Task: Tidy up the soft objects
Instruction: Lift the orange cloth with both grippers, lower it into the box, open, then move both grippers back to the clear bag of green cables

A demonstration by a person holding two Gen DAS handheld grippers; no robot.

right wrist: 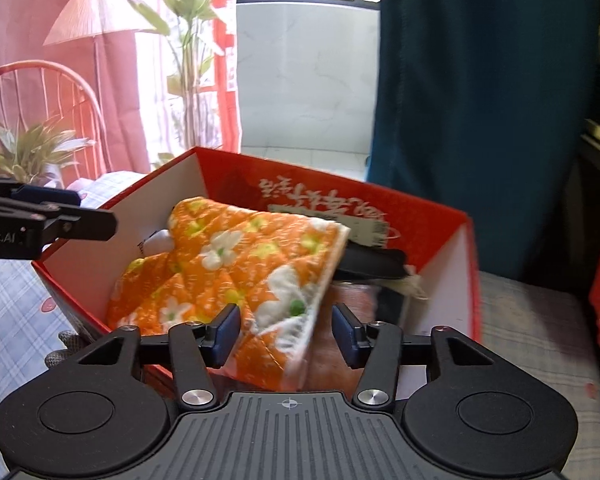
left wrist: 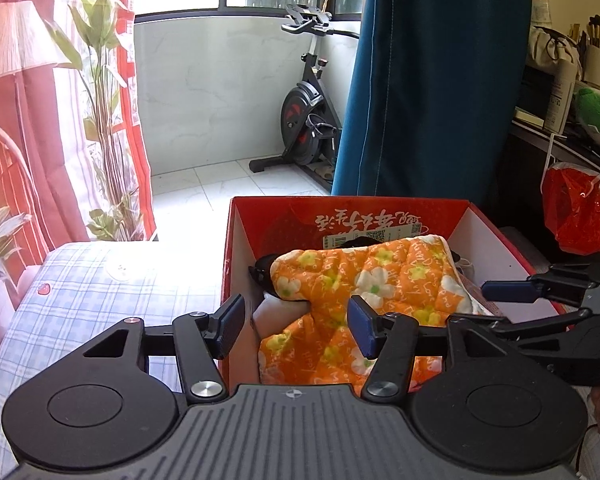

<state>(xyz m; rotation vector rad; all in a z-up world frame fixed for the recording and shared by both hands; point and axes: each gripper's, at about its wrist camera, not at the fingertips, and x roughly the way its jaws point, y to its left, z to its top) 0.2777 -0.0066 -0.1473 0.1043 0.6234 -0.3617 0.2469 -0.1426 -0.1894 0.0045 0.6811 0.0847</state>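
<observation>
Left gripper: jaws spread, pads clear of any contact; the left finger sits outside the near left wall of the red box, the right finger inside, above the cloth. Nothing is gripped.

Right gripper: jaws spread. The near edge of the orange flowered quilted cloth hangs between the pads, blurred, and neither pad presses on it.

The cloth lies inside the red box, covering most of its interior from the near wall toward the far wall, draped over other contents. A dark soft item shows under its far right edge, and a pale item under its near left side.

The box stands on a surface covered in blue checked fabric, at its right edge.

Beyond: a blue curtain, an exercise bike, a red curtain and a tall plant.
</observation>
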